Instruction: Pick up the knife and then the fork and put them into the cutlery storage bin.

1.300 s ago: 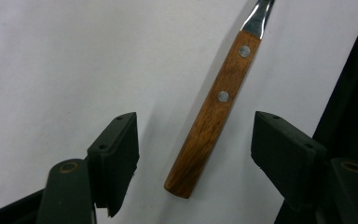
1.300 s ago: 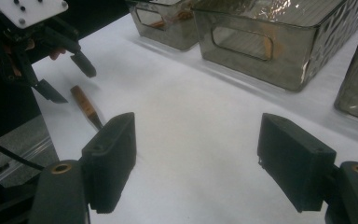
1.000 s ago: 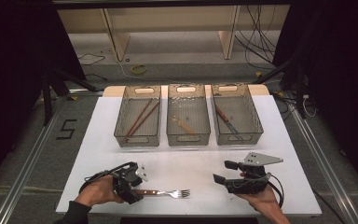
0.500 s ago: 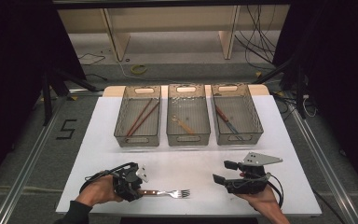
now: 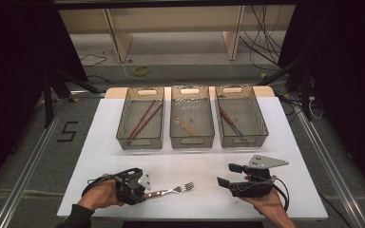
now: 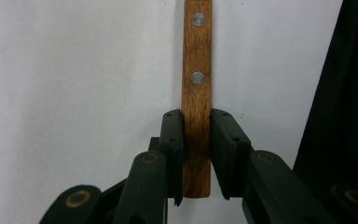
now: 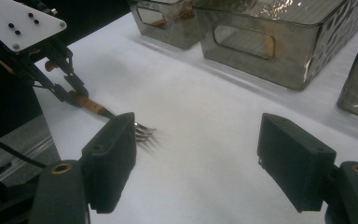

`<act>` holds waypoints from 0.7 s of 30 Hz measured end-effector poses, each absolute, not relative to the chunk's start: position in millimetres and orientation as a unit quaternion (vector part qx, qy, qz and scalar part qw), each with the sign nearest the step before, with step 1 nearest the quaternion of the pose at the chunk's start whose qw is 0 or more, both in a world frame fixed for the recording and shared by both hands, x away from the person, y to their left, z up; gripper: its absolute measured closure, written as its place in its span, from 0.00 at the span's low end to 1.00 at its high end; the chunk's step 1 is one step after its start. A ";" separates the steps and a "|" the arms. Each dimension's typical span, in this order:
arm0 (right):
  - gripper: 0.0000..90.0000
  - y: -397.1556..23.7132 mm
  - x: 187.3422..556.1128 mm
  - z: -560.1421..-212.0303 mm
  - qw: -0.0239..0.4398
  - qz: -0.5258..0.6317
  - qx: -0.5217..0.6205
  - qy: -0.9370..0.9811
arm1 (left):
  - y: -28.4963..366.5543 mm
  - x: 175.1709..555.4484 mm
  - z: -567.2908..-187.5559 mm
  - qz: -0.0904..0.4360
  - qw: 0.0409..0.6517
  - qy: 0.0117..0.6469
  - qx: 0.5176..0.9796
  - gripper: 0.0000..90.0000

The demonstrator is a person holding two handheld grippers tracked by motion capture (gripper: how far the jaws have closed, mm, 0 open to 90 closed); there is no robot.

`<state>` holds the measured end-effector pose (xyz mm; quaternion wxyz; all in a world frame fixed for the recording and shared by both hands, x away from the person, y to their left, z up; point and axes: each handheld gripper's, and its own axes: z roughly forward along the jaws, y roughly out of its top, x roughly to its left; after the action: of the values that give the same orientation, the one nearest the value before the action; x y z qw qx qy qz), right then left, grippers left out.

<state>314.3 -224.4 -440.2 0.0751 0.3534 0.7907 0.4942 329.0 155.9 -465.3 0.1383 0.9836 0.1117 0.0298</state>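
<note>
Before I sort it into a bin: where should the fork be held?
By the flat wooden handle, from its butt end, fingers on its two long edges, as the left gripper has it. The fork lies flat, prongs pointing away.

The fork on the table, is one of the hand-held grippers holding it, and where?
Yes. The left hand-held gripper grips the fork by the end of its wooden handle. The right hand-held gripper is open and holds nothing.

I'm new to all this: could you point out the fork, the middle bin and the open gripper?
fork (image 5: 183, 188): high view, on its metal neck.
middle bin (image 5: 192, 141): high view, on its near wall.
right gripper (image 7: 196, 161): right gripper view, between its open jaws.
</note>
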 end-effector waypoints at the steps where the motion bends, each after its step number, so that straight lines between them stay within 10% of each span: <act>1: 0.32 -224.4 314.3 -440.2 0.075 0.494 0.353 0.791 | 155.1 328.7 -465.8 0.032 0.144 0.115 0.982 0.83; 21: 0.33 -212.0 316.5 -427.8 0.076 0.496 0.319 0.804 | 126.1 327.4 -454.3 0.050 0.186 0.080 0.978 0.83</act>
<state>316.5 -212.0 -427.8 0.0761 0.3189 0.8041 0.4960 327.4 126.1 -454.3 0.1855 0.9781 0.0799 0.0496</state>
